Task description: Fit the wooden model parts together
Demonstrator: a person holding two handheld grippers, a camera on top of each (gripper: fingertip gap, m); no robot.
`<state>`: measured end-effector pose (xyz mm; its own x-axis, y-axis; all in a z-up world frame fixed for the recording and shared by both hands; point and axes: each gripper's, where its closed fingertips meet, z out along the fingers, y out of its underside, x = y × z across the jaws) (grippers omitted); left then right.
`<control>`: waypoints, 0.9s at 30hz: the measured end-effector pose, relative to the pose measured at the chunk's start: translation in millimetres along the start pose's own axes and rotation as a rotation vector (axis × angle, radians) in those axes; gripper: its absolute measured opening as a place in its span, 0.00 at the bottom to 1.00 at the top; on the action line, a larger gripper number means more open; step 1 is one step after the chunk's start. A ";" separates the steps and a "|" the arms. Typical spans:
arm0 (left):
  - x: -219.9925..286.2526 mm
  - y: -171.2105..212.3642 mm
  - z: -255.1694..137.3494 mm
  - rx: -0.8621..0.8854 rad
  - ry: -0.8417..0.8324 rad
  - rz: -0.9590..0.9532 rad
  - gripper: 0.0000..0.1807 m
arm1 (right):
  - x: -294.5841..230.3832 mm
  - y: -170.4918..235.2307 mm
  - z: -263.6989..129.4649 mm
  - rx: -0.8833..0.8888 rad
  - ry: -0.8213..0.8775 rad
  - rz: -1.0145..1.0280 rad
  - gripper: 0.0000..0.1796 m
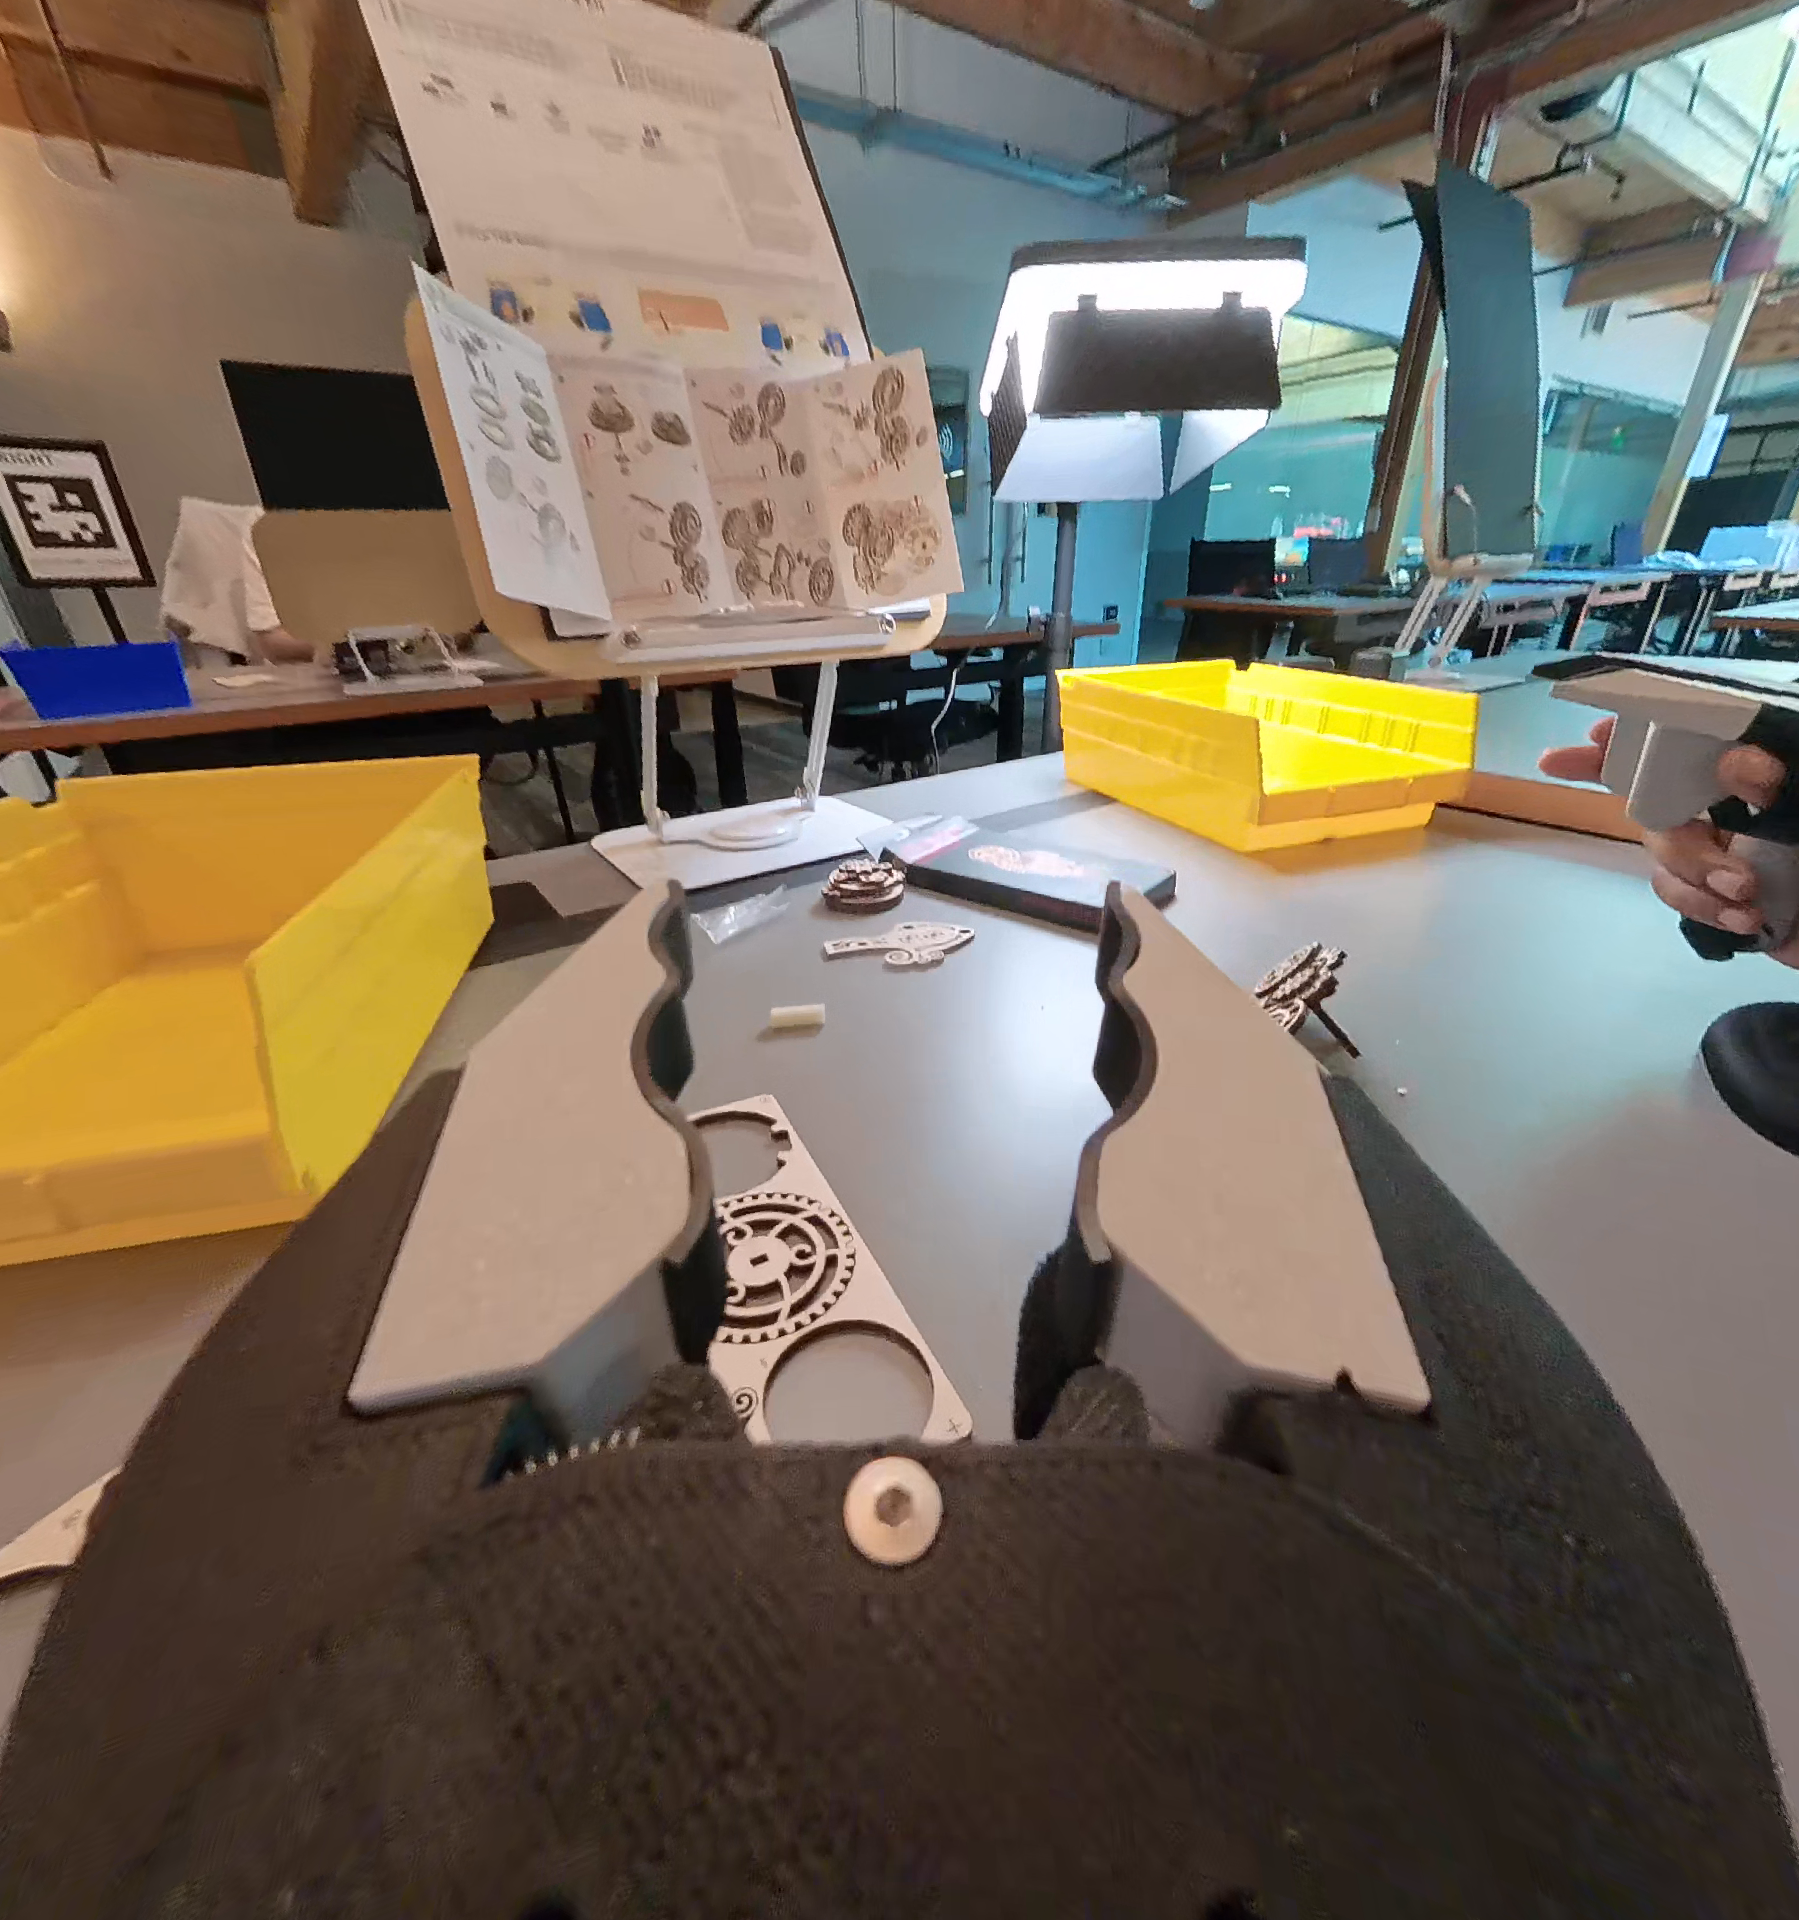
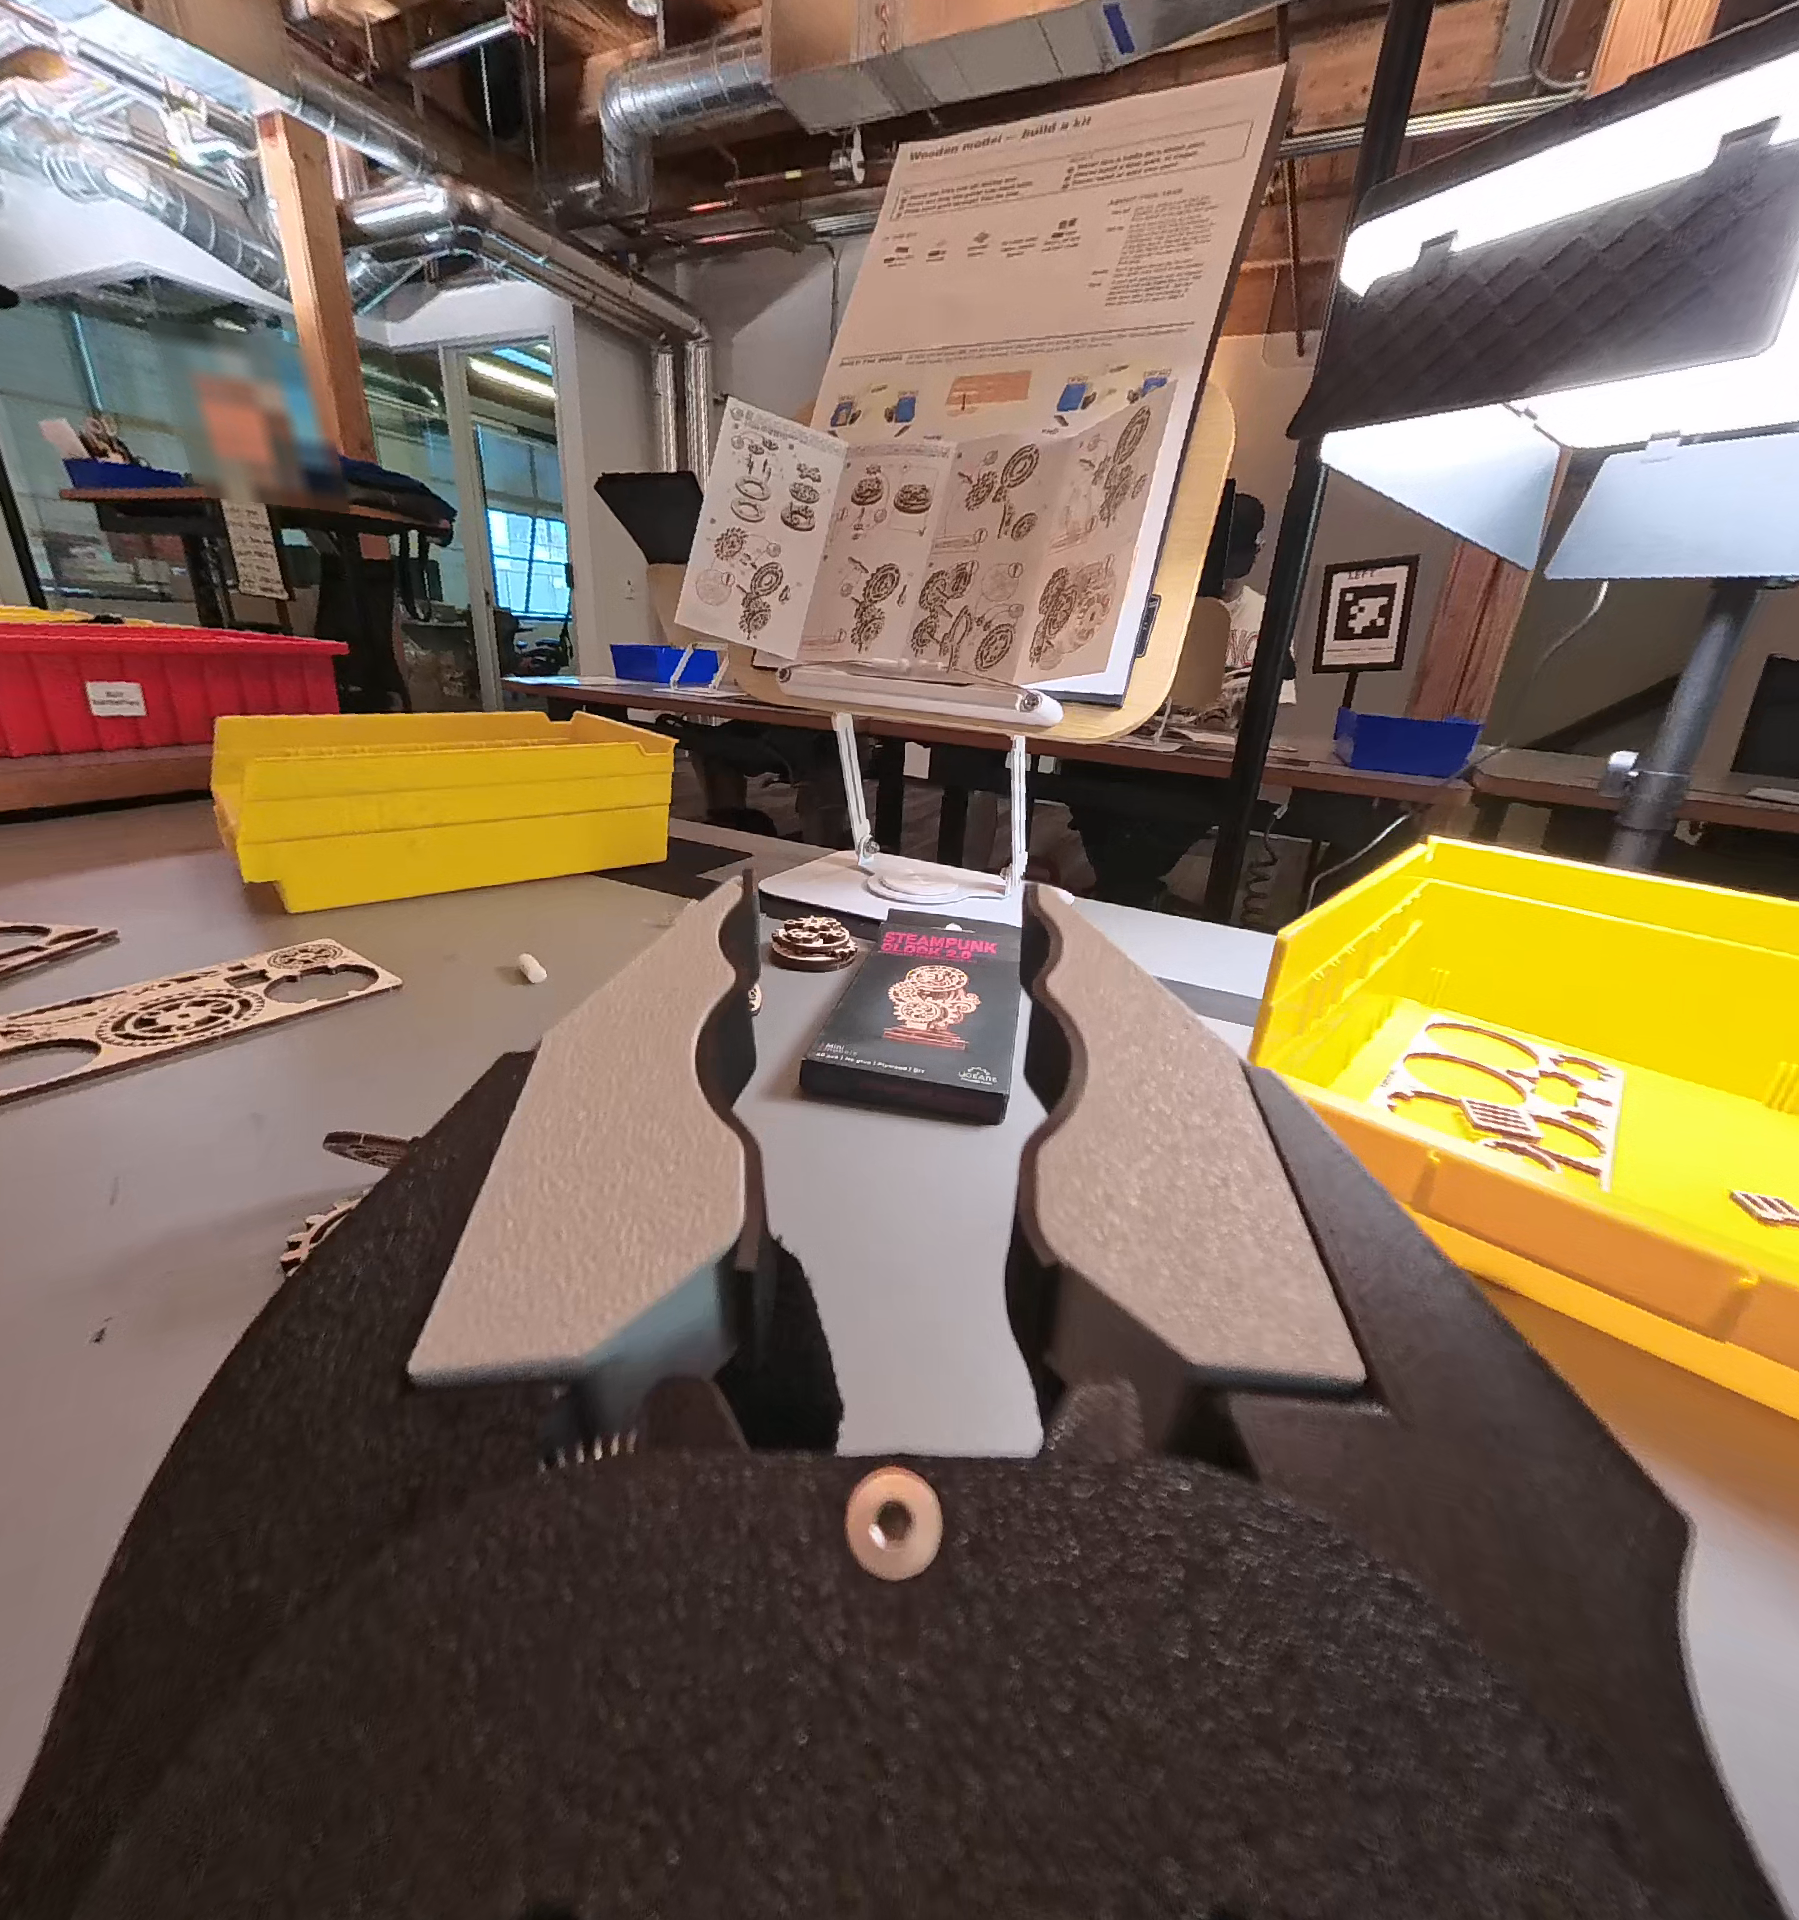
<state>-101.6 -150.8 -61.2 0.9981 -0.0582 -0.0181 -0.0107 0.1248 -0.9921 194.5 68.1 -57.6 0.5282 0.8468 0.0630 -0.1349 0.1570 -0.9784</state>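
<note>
In the left wrist view my left gripper (image 1: 893, 914) is open and empty, low over a wooden cut-out sheet with a gear pattern (image 1: 801, 1268). Ahead lie a small stacked gear assembly (image 1: 864, 885), a flat curly wooden piece (image 1: 900, 943), a white stub (image 1: 797, 1016), and to the right a gear on an axle (image 1: 1300, 982). A hand holds the right gripper (image 1: 1684, 748) at the far right. In the right wrist view my right gripper (image 2: 890, 914) is open and empty, pointing at the black kit box (image 2: 916, 1013) and the gear assembly (image 2: 814, 940). Wooden sheets (image 2: 157, 1018) lie to the left.
An instruction stand (image 1: 708, 582) rises at the table's back. Yellow bins sit left (image 1: 147, 1039) and right (image 1: 1259, 748) of the left gripper. In the right wrist view a yellow bin (image 2: 1705, 1299) at the right holds a spent sheet (image 2: 1508, 1101). A red bin (image 2: 95, 686) stands far left. The grippers' ends are close to 40 cm from one another.
</note>
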 end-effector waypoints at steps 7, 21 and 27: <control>8.8 3.3 1.9 -0.031 0.010 0.053 0.43 | -0.5 9.7 4.4 -0.050 0.009 0.034 0.26; 1.9 5.7 0.7 -0.038 -0.011 0.011 0.44 | -13.6 25.1 11.9 -0.149 0.003 0.055 0.28; 4.4 12.6 2.0 -0.085 -0.020 0.033 0.42 | -9.5 19.8 8.8 -0.133 0.025 0.076 0.27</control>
<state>-97.2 -147.6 -73.6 0.9981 -0.0356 -0.0496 -0.0481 0.0417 -0.9980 179.5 67.6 -75.9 0.5419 0.8403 -0.0154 -0.0635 0.0226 -0.9977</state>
